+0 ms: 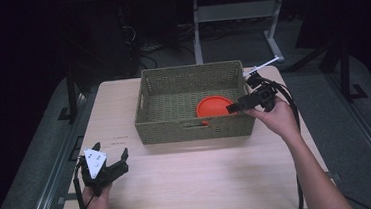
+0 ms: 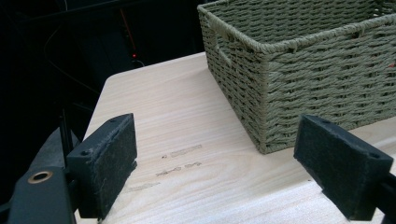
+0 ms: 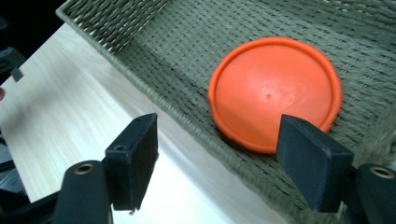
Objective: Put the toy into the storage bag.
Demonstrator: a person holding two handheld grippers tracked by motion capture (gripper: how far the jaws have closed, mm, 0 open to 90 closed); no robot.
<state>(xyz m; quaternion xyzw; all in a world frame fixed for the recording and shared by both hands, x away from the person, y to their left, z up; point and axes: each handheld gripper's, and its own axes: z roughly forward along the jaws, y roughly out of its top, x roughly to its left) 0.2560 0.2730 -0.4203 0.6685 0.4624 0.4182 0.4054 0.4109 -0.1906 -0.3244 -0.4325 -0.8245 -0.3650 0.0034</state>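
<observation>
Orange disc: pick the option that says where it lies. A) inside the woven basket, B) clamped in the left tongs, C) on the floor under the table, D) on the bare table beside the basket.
A: the orange disc lies flat on the bottom of the woven basket, near its front wall, with the open right tongs hovering over the rim beside it and not gripping it.

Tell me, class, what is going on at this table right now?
A person holds a pair of tongs in each hand at a wooden table. The right tongs hang open over the near right part of a woven basket, right by an orange disc that lies flat on the basket's floor, held by nothing. The left tongs, also open and empty, rest at the table's near left corner, apart from the basket.
</observation>
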